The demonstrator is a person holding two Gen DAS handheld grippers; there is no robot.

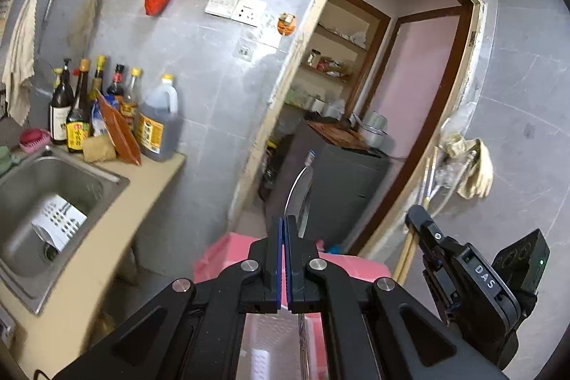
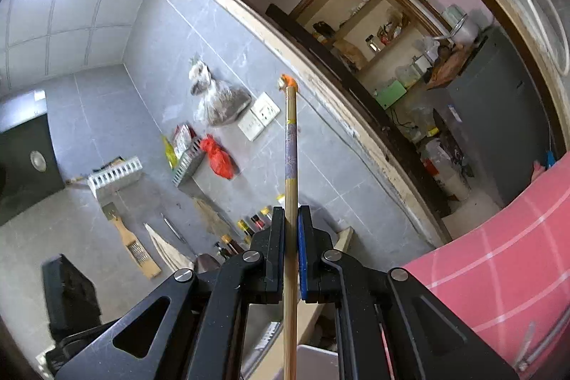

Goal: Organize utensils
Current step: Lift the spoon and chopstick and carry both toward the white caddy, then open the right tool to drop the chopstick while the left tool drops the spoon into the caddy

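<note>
My left gripper [image 1: 284, 219] is shut on a metal spoon [image 1: 301, 191]. Its bowl stands edge-on above the fingertips and its handle runs down behind the jaws. My right gripper [image 2: 291, 209] is shut on a bamboo chopstick [image 2: 291, 145] with a purple patterned band, which points up past the jaws toward the wall. In the left wrist view the right gripper [image 1: 417, 214] shows at the lower right with the chopstick's lower end [image 1: 406, 255] below it. A white slotted utensil holder [image 1: 58, 225] lies in the steel sink [image 1: 107, 180].
Sauce bottles [image 1: 107, 109] crowd the counter behind the sink. A pink checked surface [image 2: 498, 273] lies at the right, with a metal utensil [image 2: 527, 344] on it. A doorway [image 1: 374, 77] opens onto a grey cabinet. Racks, bags and a grater hang on the tiled wall [image 2: 135, 251].
</note>
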